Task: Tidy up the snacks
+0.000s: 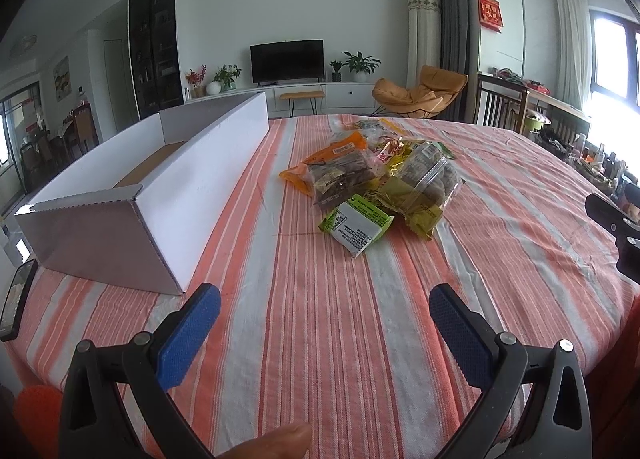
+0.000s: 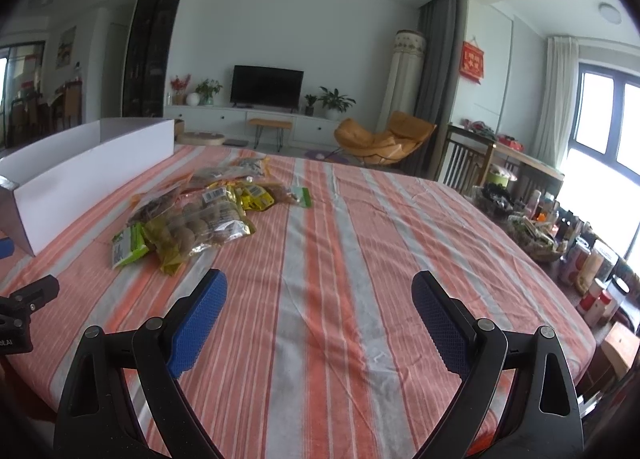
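A pile of snack packets (image 1: pixel 376 175) lies on the striped tablecloth; it also shows in the right wrist view (image 2: pixel 196 219). A green and white packet (image 1: pixel 356 225) lies at its near edge, beside a clear yellow bag of round snacks (image 1: pixel 424 189). A long white cardboard box (image 1: pixel 160 195) stands open to the left of the pile and shows in the right wrist view (image 2: pixel 88 167). My left gripper (image 1: pixel 324 301) is open and empty, well short of the pile. My right gripper (image 2: pixel 320 287) is open and empty, to the right of the pile.
The striped cloth (image 1: pixel 320 339) covers the whole table. A phone (image 1: pixel 16 303) lies at the table's left edge. Bottles, jars and clutter (image 2: pixel 560 235) line a side surface on the right. Wooden chairs (image 2: pixel 464 163) stand beyond the far edge.
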